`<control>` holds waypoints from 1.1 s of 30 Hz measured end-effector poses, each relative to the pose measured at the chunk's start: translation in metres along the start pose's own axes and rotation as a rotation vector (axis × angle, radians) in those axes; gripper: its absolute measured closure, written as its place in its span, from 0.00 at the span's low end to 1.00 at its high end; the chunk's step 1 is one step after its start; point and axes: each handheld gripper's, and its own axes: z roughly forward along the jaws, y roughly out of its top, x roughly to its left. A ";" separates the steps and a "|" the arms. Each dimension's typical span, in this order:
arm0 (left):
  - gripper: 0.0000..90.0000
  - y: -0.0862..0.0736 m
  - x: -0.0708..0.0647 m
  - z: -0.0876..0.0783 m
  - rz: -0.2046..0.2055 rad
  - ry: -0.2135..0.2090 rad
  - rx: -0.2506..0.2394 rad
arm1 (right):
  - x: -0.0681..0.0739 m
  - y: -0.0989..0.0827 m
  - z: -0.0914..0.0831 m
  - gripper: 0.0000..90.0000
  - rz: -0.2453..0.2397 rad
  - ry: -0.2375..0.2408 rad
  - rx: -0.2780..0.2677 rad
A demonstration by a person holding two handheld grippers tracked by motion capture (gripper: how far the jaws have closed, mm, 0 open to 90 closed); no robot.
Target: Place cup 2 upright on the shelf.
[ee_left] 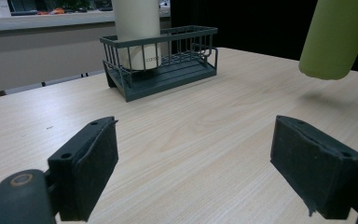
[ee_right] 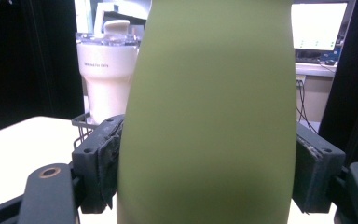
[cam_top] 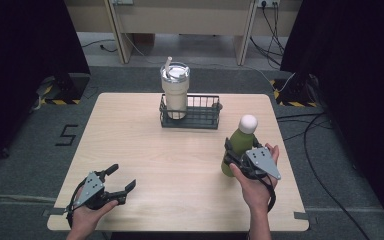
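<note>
We hold the green bottle (cam_top: 239, 145) upright in our right tool (cam_top: 236, 156), jaws pinching its lower body, just off the bench (cam_top: 130, 135) at its near right. Its long axis stands vertical, white cap up. The wire basket (cam_top: 200, 117), with the tumbler (cam_top: 174, 92) in its left end, lies far-left of it. Our left tool (cam_top: 121, 179) rests spread at near left.

Matt green bottle (ee_right: 209, 112), wood-grain table (cam_top: 130, 145)
</note>
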 end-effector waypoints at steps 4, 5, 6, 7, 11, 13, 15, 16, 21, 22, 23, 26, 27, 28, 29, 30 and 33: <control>0.16 0.000 0.000 0.000 -0.001 0.000 -0.001 | 0.004 0.001 0.005 0.27 0.003 0.004 -0.003; 0.16 0.000 0.001 0.000 -0.001 0.000 -0.001 | 0.005 0.001 0.006 0.27 0.005 0.006 -0.003; 0.16 0.000 0.001 0.000 -0.001 0.000 -0.001 | 0.006 0.002 0.007 0.27 0.006 0.008 -0.005; 0.16 0.000 0.001 0.000 -0.001 0.000 -0.001 | 0.006 0.003 0.008 0.27 0.007 0.011 -0.006; 0.16 0.000 0.001 -0.001 0.000 0.000 -0.004 | 0.008 0.007 0.013 0.27 -0.001 0.018 -0.010; 0.16 0.000 0.002 -0.001 -0.002 0.001 -0.004 | 0.009 0.008 0.016 0.27 0.003 0.018 -0.015; 0.16 0.000 0.002 -0.002 -0.002 0.002 -0.008 | 0.010 0.009 0.018 0.27 0.011 0.020 -0.017; 0.16 0.000 0.002 -0.002 -0.002 0.003 -0.008 | 0.010 0.010 0.019 0.27 0.013 0.024 -0.018; 0.16 0.001 0.002 -0.002 -0.001 0.001 -0.008 | 0.014 0.012 0.025 0.27 0.002 0.034 -0.021; 0.16 0.001 0.002 -0.002 -0.001 0.002 -0.008 | 0.015 0.012 0.026 0.27 0.006 0.035 -0.017; 0.16 0.000 0.002 -0.002 -0.002 0.002 -0.008 | 0.015 0.013 0.027 0.27 0.005 0.035 -0.022; 0.16 0.000 0.003 -0.002 -0.006 0.004 -0.009 | 0.016 0.016 0.030 0.27 0.006 0.035 -0.024; 0.16 0.000 0.003 -0.002 -0.005 0.004 -0.008 | 0.016 0.017 0.031 0.27 0.004 0.035 -0.026; 0.16 0.000 0.003 -0.002 -0.005 0.003 -0.008 | 0.016 0.018 0.032 0.27 0.001 0.036 -0.026; 0.16 0.000 0.003 -0.002 -0.005 0.003 -0.008 | 0.016 0.020 0.033 0.27 -0.001 0.036 -0.029; 0.16 0.000 0.003 -0.001 -0.005 0.003 -0.009 | 0.016 0.021 0.034 0.27 -0.002 0.036 -0.028; 0.16 0.000 0.003 -0.001 -0.005 0.003 -0.008 | 0.015 0.027 0.037 0.27 -0.006 0.038 -0.037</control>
